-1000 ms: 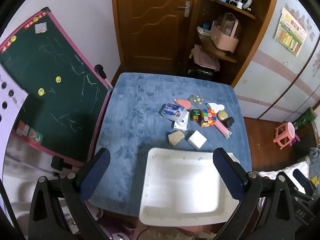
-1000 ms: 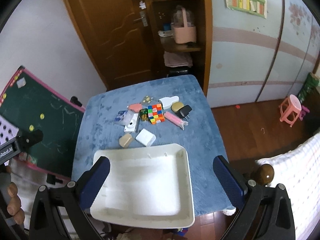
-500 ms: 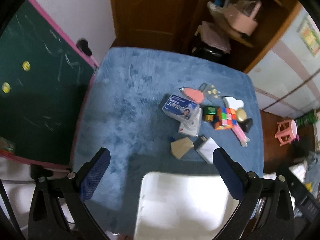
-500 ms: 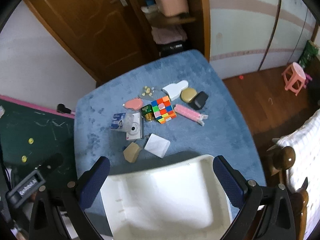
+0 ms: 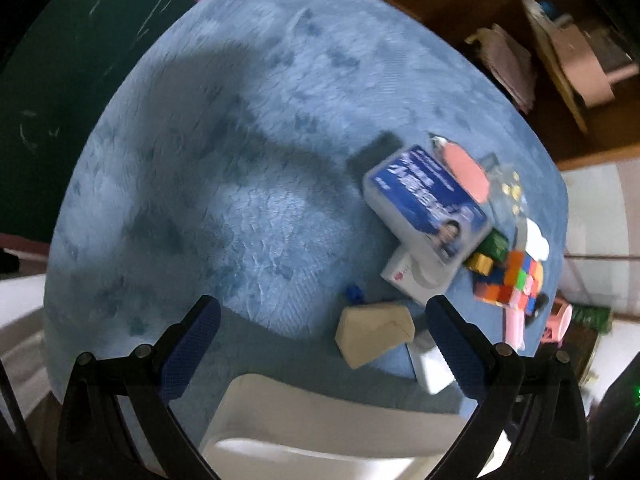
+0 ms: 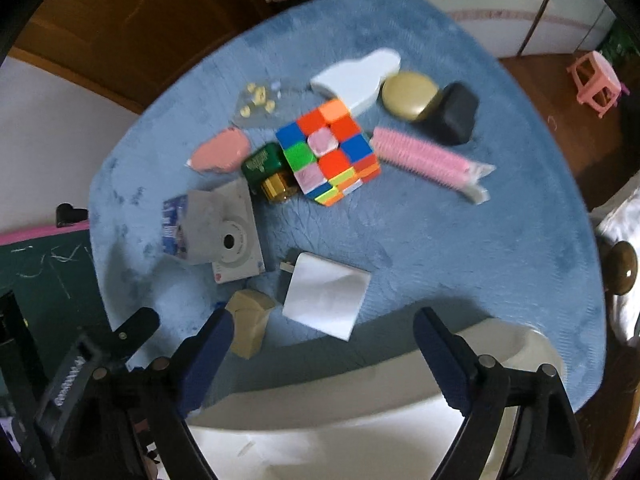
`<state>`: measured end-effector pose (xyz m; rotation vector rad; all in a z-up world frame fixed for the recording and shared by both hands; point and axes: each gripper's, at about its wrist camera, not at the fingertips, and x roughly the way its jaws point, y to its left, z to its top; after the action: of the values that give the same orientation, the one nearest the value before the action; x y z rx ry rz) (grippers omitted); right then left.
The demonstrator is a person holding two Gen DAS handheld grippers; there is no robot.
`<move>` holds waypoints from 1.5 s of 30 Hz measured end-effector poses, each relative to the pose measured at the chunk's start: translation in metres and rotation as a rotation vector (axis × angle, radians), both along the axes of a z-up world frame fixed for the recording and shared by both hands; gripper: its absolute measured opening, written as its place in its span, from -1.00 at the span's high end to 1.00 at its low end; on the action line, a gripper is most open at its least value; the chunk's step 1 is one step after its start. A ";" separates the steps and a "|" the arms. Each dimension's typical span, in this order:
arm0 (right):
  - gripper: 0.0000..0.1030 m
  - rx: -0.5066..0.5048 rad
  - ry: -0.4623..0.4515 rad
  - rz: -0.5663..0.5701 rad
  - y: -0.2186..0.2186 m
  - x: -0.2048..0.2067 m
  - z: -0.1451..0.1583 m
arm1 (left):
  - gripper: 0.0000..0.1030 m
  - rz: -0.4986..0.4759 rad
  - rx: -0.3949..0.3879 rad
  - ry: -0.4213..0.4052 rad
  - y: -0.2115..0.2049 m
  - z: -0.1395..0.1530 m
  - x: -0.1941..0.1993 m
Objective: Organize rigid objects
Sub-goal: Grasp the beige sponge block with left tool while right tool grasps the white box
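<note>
1. Left wrist view: the left gripper [image 5: 320, 334] hangs with its jaws wide apart and nothing between them, above the far rim of the white tray [image 5: 320, 420]. What shows of the tray is bare. On the blue cloth [image 5: 240, 160] beyond lie a beige block [image 5: 374, 332], a blue-labelled box [image 5: 426, 204] and a colour cube [image 5: 512, 284], all outside the tray.
2. Right wrist view: the right gripper [image 6: 320, 344] has its jaws closing, still apart and holding nothing. The tray's [image 6: 360, 428] visible part holds nothing. A white square block [image 6: 326, 294] lies just beyond its rim; the colour cube [image 6: 328, 152], a pink comb [image 6: 420, 158] and a black case [image 6: 452, 118] sit farther off.
</note>
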<state>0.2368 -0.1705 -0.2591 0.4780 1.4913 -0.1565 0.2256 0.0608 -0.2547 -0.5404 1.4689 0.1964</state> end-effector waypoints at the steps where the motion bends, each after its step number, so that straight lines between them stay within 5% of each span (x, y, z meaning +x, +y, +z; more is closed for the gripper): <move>1: -0.79 -0.007 0.018 0.003 0.003 0.004 -0.008 | -0.97 0.009 0.001 0.008 0.001 -0.002 0.001; 9: -0.76 0.008 0.123 -0.038 0.008 0.018 -0.050 | -0.97 0.048 0.001 0.024 0.006 -0.017 0.004; 19: -0.37 0.032 0.228 -0.130 0.003 0.015 -0.085 | -0.97 0.045 -0.013 0.024 -0.004 -0.025 -0.001; 23: -0.17 0.048 0.201 -0.132 0.002 0.013 -0.083 | -0.97 0.014 -0.048 0.067 -0.015 -0.033 0.000; 31: -0.15 0.058 0.166 -0.168 -0.024 0.003 -0.071 | -0.84 -0.067 0.028 0.126 -0.038 -0.044 -0.003; 39: -0.14 0.061 0.102 -0.195 -0.063 0.003 -0.056 | -0.62 -0.047 0.001 0.209 -0.052 -0.070 -0.009; 45: -0.14 0.065 0.080 -0.182 -0.084 -0.002 -0.042 | -0.56 -0.037 0.054 0.219 -0.059 -0.073 -0.009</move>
<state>0.2347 -0.2542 -0.3013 0.6666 1.5341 -0.2734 0.2162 0.0014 -0.3275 -0.4583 1.6797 0.2719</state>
